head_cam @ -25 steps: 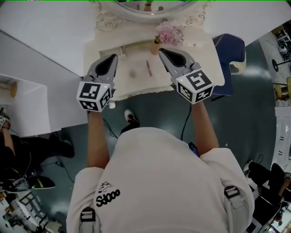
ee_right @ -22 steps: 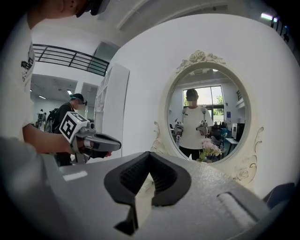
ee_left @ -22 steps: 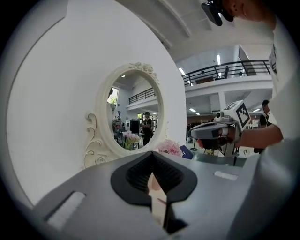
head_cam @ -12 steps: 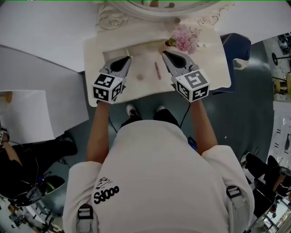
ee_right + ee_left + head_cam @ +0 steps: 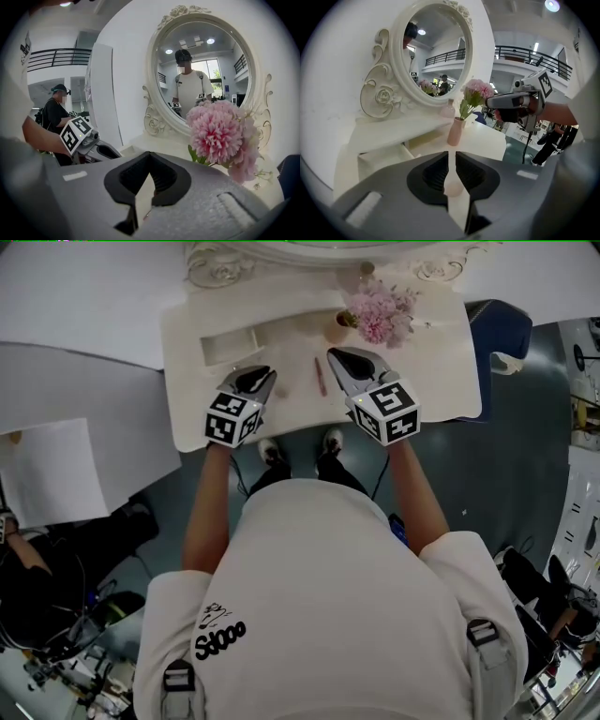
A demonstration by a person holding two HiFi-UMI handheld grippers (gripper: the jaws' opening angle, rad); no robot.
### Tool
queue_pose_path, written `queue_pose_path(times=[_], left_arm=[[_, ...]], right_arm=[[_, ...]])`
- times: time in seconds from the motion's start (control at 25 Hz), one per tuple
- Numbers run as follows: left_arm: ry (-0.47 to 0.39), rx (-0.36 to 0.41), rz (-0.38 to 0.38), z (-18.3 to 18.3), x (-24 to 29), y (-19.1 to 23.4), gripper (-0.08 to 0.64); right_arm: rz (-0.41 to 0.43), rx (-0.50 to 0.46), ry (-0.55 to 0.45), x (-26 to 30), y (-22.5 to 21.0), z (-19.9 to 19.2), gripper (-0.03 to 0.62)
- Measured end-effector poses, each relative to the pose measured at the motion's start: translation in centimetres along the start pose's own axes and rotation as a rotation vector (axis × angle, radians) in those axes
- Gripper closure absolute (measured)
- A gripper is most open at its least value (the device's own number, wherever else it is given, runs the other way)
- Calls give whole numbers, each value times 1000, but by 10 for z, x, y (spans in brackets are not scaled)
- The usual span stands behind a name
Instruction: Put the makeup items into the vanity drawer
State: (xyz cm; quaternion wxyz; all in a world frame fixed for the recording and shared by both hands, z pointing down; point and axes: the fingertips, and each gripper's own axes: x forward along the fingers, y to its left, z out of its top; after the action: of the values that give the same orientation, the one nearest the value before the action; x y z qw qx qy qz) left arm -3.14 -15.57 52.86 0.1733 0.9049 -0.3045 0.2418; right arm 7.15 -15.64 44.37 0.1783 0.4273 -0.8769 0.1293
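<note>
Head view: a slim makeup pencil (image 5: 320,377) lies loose on the worktop (image 5: 431,381) between both claws, outside the drawer (image 5: 229,346). The left claw (image 5: 262,376) is opening above a small pale round item (image 5: 453,188), not pinching it. The right claw (image 5: 336,357) is pressed together, empty. Judgement: stowing barely begun.

Table (image 5: 178,352): cream-white, plain. Mirror frame (image 5: 384,93): cream-white, scrolled relief. Flowers (image 5: 218,129): pink, green stems. Vase (image 5: 454,132): pale pink. Slim stick (image 5: 320,377): dark reddish-brown. Floor (image 5: 516,456): dark teal-grey. Person's shirt (image 5: 328,615): off-white, black print.
</note>
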Motion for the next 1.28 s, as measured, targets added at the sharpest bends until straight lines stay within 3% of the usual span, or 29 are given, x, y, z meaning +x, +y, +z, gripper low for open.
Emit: queue_pose_path(times=[0.52,0.72,1.12,1.28], left_arm=[[235,14,-69,-75,48,-15,407],[218,5,-43,-76,58,-13,382],[218,60,39,-74,66,-8,422],[195,40,46,-67,60,-7,430]], right_arm=[[5,29,93,9,-3,-45,591],[6,38,139,3,-1,-63,589],[-11,46,158,-9,-8,-71,589],[10,47,159,-5,-7,-67,589]])
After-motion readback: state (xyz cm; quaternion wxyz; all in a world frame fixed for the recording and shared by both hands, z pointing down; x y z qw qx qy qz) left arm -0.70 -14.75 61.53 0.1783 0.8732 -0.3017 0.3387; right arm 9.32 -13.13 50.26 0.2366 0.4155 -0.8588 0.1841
